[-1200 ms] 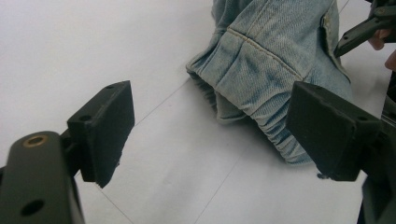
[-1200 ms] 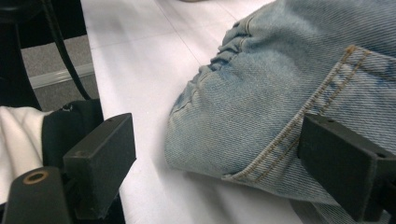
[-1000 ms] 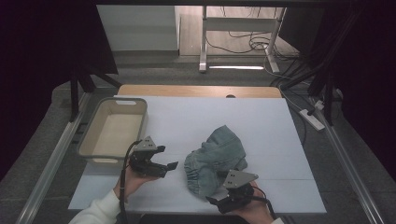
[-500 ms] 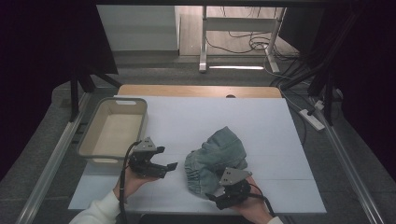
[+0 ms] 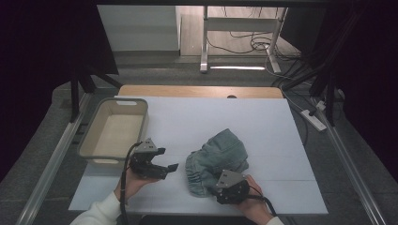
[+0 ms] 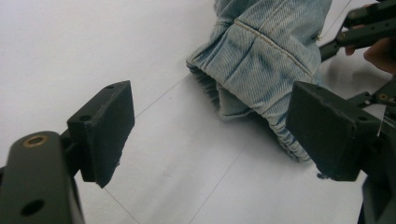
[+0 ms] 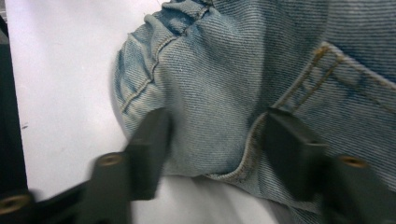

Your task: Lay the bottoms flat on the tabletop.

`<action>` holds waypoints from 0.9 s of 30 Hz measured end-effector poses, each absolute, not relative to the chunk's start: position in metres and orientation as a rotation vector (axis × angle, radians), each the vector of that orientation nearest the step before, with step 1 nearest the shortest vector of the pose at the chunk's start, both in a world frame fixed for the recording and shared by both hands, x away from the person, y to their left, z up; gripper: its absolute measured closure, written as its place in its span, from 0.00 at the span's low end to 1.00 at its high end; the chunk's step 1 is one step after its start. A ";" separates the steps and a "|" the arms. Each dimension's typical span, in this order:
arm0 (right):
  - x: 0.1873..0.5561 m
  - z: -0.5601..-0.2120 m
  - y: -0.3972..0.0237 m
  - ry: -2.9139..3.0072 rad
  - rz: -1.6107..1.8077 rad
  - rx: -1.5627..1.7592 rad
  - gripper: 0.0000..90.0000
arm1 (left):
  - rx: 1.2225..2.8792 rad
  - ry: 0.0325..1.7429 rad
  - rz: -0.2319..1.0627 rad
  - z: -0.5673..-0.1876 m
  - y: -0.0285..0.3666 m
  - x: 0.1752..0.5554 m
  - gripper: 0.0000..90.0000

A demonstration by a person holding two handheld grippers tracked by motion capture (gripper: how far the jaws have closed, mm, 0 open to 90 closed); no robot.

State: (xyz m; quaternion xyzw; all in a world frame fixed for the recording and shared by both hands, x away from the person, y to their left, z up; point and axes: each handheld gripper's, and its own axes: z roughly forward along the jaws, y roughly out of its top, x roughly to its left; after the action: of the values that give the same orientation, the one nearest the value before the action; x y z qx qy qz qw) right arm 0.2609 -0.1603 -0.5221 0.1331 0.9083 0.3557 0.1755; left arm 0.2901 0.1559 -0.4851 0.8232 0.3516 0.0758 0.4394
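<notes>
Denim, pale blue and washed, made up the crumpled garment (image 5: 217, 161), which lay bunched on the white table sheet (image 5: 197, 117), directly ahead of the right gripper (image 5: 224, 187) and off to the right of the left gripper (image 5: 162, 159). Right gripper's jaws had just been closing around a fold near a stitched pocket edge (image 7: 299, 88); the fold sat between them, but whether the pads yet pressed on it could not be told from the blurred right gripper view. Left gripper hung released, jaws wide, nothing between them, elastic waistband (image 6: 219, 93) just ahead. Judged soft, limp, fairly light, not slippery or fragile; it would sag and drag unless taken at a thick seam or the gathered waistband. Long axis appeared to run away from the right gripper toward the far side of the table, waistband opening turned toward the left gripper. Beige bin (image 5: 89, 140) stood beyond the left gripper
</notes>
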 end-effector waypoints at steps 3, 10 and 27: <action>0.260 -0.521 -0.161 2.587 1.013 0.328 0.73 | 2.054 0.872 0.187 -0.486 0.155 0.291 0.18; 0.258 -0.513 -0.162 2.611 1.053 0.293 0.93 | 2.053 0.871 0.191 -0.486 0.157 0.290 0.18; 0.262 -0.449 -0.180 2.408 1.316 0.311 0.97 | 2.064 0.869 0.189 -0.487 0.155 0.291 0.18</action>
State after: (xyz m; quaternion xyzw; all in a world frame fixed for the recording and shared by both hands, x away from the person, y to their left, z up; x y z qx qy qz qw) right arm 0.2623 -0.1801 -0.4490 0.1106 0.8562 0.4681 0.1887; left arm 0.2912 0.1548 -0.4874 0.8280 0.3487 0.0758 0.4325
